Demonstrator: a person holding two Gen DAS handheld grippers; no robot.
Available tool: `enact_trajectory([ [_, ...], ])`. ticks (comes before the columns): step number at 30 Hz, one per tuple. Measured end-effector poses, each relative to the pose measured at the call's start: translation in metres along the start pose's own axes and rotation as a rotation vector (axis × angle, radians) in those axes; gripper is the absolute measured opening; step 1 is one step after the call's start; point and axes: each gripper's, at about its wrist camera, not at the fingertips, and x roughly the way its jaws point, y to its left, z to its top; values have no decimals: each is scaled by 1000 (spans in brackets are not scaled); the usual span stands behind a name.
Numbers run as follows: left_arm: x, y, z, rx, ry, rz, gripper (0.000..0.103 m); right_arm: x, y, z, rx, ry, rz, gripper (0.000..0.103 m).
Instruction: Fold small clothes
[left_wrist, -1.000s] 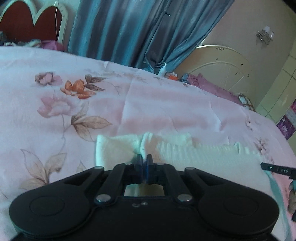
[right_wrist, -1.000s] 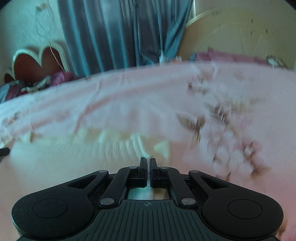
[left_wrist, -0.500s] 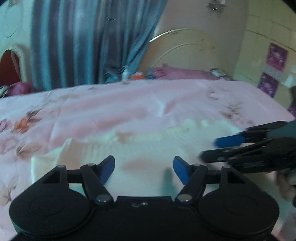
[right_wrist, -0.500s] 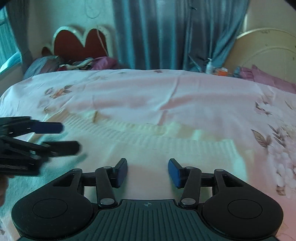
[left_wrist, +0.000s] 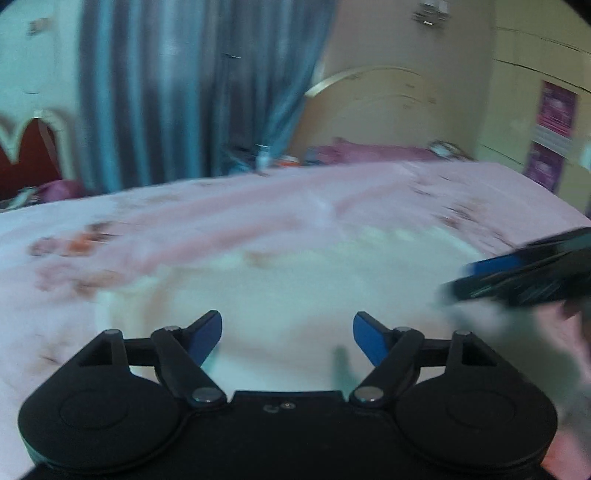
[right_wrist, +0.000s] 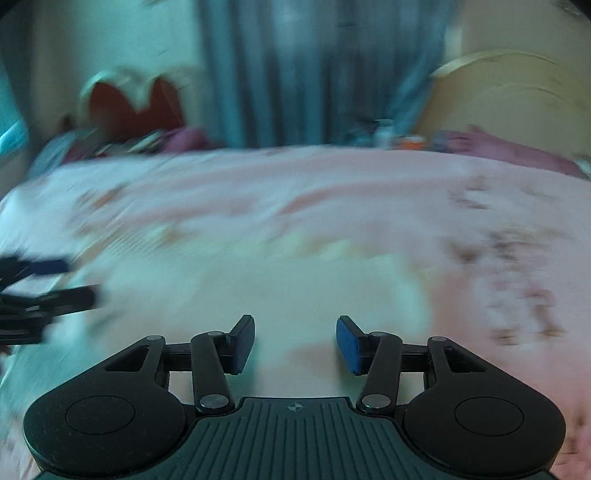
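A cream-white ribbed garment (left_wrist: 295, 291) lies flat on the pink floral bedsheet (left_wrist: 207, 225), blurred by motion. My left gripper (left_wrist: 287, 338) hovers over its near edge, its jaws opening, with nothing between the blue pads. From the right edge of the left wrist view the right gripper (left_wrist: 491, 280) reaches in over the cloth. In the right wrist view the same garment (right_wrist: 280, 284) spreads below my right gripper (right_wrist: 295, 345), whose jaws stand apart and hold nothing. The left gripper (right_wrist: 62, 280) shows at the left edge there.
Blue curtains (left_wrist: 192, 88) hang behind the bed. A cream headboard (left_wrist: 384, 103) stands at the back right and a red heart-shaped one (right_wrist: 136, 99) at the back left. Purple bedding (left_wrist: 373, 153) and small items (right_wrist: 402, 140) lie along the far edge.
Both grippers were shut on the garment's edge a second ago. They have let go, opened and pulled back and up. The cloth now lies flat.
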Motion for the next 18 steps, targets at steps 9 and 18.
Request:
enact_trajectory([
  [9,-1,5,-27,-59,55,13,74,-9,-6,-17,84,39,-83,50],
  [18,-39,-25,-47,-119,58,4,68,-38,53,-60,-29,73,-45,50],
])
